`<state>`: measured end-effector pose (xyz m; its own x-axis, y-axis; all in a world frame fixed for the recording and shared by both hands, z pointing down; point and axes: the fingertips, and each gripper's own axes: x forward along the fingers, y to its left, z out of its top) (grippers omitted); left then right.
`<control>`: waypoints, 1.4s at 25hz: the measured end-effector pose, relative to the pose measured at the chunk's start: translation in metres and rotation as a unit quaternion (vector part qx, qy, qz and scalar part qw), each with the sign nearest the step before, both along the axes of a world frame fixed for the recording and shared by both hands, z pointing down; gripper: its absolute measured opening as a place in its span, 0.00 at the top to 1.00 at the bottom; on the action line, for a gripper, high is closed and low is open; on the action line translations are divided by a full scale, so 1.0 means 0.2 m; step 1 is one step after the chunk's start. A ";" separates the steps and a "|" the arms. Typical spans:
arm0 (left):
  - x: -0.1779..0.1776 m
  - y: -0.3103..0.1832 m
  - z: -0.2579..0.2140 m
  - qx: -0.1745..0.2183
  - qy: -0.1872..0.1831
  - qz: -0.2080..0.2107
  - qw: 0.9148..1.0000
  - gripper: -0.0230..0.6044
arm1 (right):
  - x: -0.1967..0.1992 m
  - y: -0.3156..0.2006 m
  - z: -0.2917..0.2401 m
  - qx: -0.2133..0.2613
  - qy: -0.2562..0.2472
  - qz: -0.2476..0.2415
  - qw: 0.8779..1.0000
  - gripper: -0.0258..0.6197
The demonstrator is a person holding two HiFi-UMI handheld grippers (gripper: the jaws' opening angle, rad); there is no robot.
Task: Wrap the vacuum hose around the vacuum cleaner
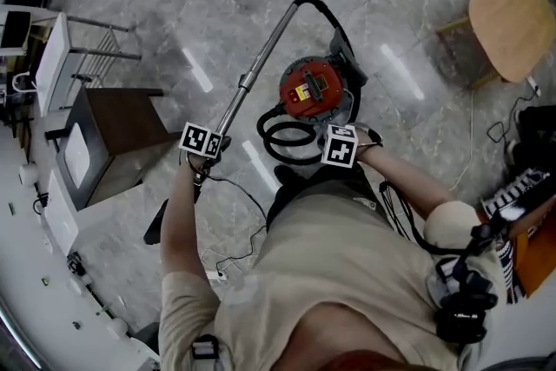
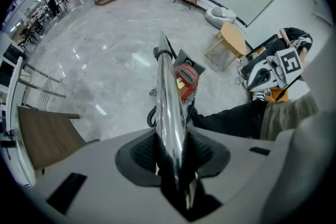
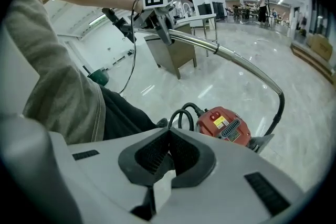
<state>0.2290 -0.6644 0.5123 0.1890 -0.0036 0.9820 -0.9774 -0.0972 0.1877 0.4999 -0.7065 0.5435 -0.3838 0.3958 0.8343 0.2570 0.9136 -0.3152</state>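
The wand (image 2: 167, 92) in my left hand-held gripper (image 2: 171, 144) is mirror-bright metal, the pads (image 2: 143, 153) ribbed matt black. The vacuum cleaner (image 1: 311, 89) is glossy red plastic, the floor (image 1: 174, 4) polished veined stone.

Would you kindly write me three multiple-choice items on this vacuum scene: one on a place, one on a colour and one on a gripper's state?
1. In the head view, where is the wooden chair?
A. upper right
B. lower left
C. centre

2. What colour is the vacuum cleaner?
A. blue
B. red
C. yellow

3. What are the jaws of the left gripper doing?
A. shut on nothing
B. wide open, empty
C. clamping the metal tube

Answers:
1 A: it sits by the top right edge.
2 B: its shell is red.
3 C: the left gripper view shows the tube pressed between the pads.
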 end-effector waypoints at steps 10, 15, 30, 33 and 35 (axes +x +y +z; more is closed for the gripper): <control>-0.59 0.42 0.29 -0.004 0.032 0.021 0.999 0.77 | -0.53 0.23 0.01 0.061 0.016 0.040 0.997 0.96; -1.00 0.66 0.42 -0.013 0.047 0.064 0.997 0.77 | -0.95 0.46 -0.04 0.048 0.029 0.108 0.993 0.96; -1.45 1.16 0.67 -0.074 0.005 0.062 0.995 0.77 | -1.10 0.81 -0.09 0.034 0.049 0.225 0.973 0.96; -1.46 1.19 0.66 -0.062 -0.010 0.060 0.996 0.77 | -1.08 0.88 -0.06 0.028 0.037 0.229 0.972 0.96; -1.46 1.20 0.65 -0.052 -0.018 0.065 0.996 0.77 | -1.08 0.94 -0.03 0.023 0.025 0.233 0.972 0.96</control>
